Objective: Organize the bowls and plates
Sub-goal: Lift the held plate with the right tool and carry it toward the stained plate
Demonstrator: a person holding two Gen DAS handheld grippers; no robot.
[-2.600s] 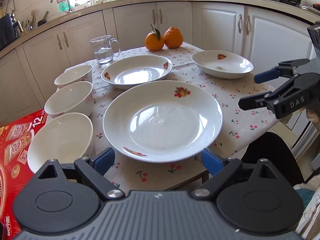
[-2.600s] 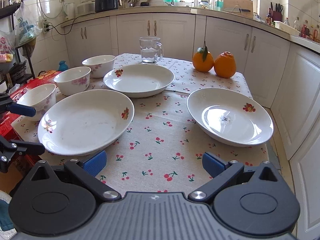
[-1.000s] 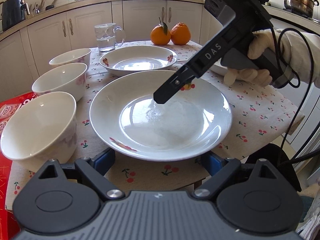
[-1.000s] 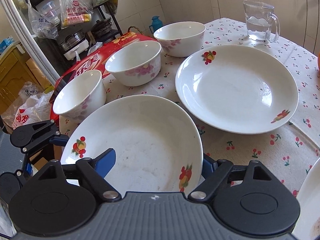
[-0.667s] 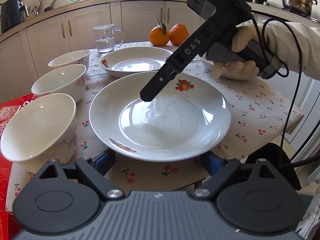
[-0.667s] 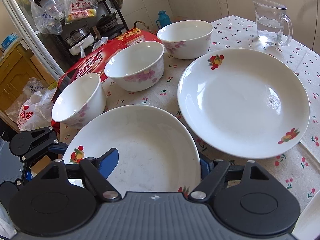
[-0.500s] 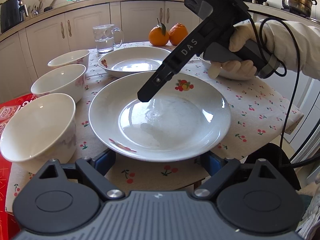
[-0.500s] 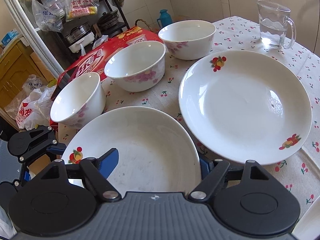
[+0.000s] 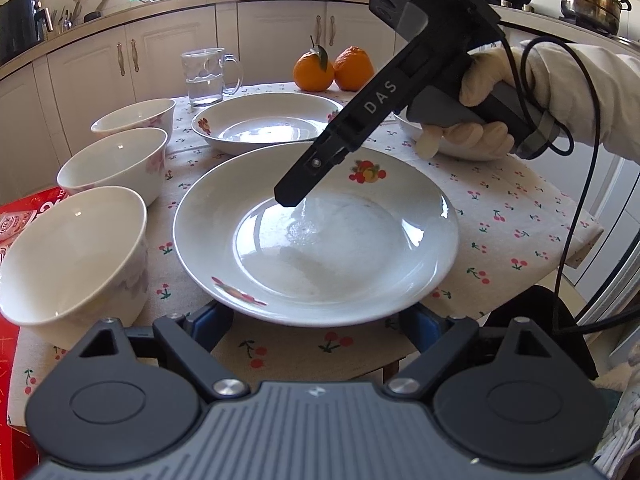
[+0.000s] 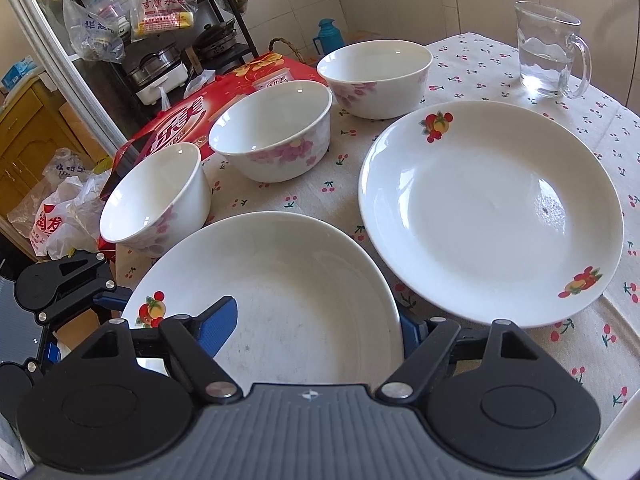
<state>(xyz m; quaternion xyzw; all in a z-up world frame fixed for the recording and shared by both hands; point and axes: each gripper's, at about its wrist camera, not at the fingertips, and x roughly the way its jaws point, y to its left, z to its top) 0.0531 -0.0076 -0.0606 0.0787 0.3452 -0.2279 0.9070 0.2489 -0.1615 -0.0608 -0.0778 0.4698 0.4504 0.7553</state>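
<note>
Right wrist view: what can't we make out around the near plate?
- Near plate: its near rim is hidden under the right gripper body. The jaws have just been closing with the rim between them; contact cannot be told.
- Third plate: cut off by the bottom right corner; in the left wrist view the gloved hand covers most of it.

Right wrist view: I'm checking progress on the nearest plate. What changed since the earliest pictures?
The right tool swung in from the right over the nearest plate; its jaws have just been closing with the plate's rim between them, not pressing it. Nothing on the table moved.
</note>
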